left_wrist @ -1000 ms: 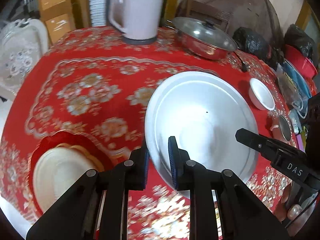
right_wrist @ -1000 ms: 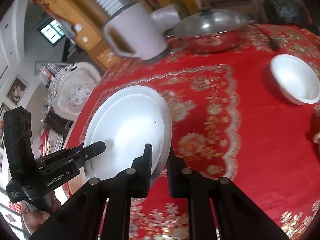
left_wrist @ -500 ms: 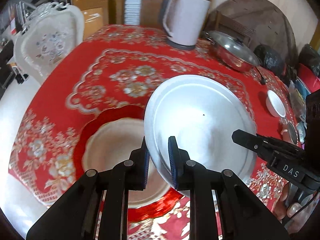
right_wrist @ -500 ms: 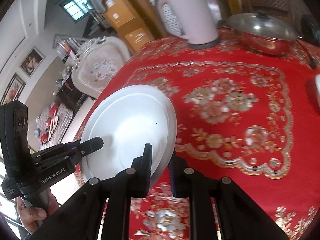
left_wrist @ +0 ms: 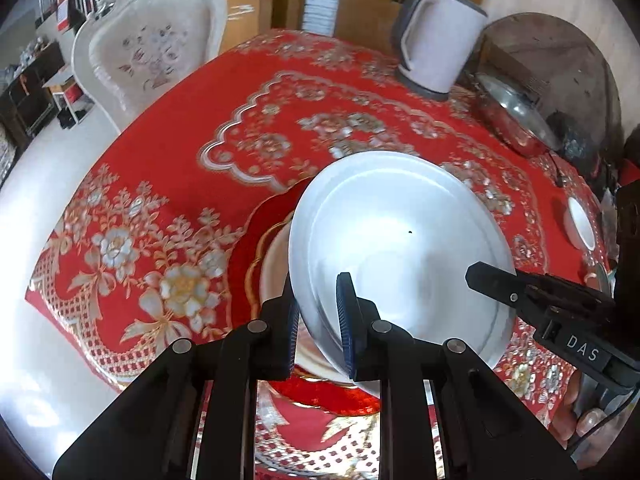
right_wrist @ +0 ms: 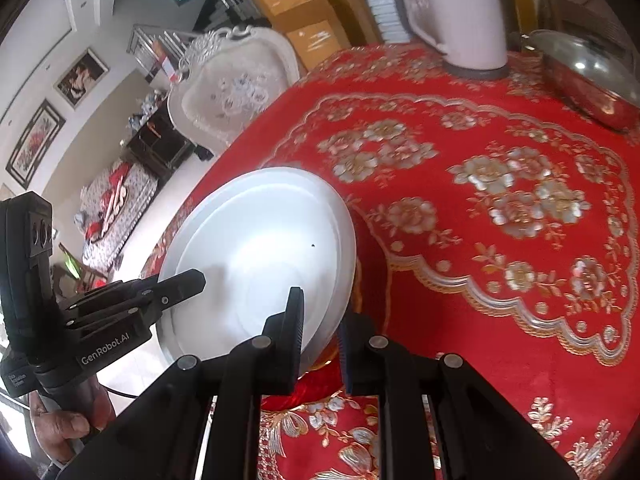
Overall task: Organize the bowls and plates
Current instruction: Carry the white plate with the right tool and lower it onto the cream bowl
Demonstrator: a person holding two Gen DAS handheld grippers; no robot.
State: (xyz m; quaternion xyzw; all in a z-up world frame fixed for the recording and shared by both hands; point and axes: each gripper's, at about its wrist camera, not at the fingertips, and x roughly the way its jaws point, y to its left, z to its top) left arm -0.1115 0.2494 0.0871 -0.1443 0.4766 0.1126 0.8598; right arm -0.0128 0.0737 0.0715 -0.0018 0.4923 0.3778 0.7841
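A large white plate [left_wrist: 404,248] hangs in the air, gripped at both edges. My left gripper [left_wrist: 318,320] is shut on its near left rim, and my right gripper [right_wrist: 320,326] is shut on its right rim. In the left wrist view the right gripper [left_wrist: 480,276] reaches over the plate's right side. Under the white plate lies a red-rimmed plate [left_wrist: 256,248] with a cream centre and gold trim, mostly covered. In the right wrist view only a sliver of that red-rimmed plate [right_wrist: 304,392] shows below the white plate [right_wrist: 256,256]. A small white bowl [left_wrist: 580,224] sits far right.
A red floral tablecloth [left_wrist: 192,152] covers the round table, whose edge runs close at left. A pale kettle [left_wrist: 436,40] and a lidded steel pot [left_wrist: 516,120] stand at the back. A white ornate chair [left_wrist: 148,48] is beyond the table. A hand [right_wrist: 60,424] holds the left gripper's handle.
Both grippers carried the white plate leftwards across the table. The red-rimmed plate, earlier off to the left, now lies directly beneath it.
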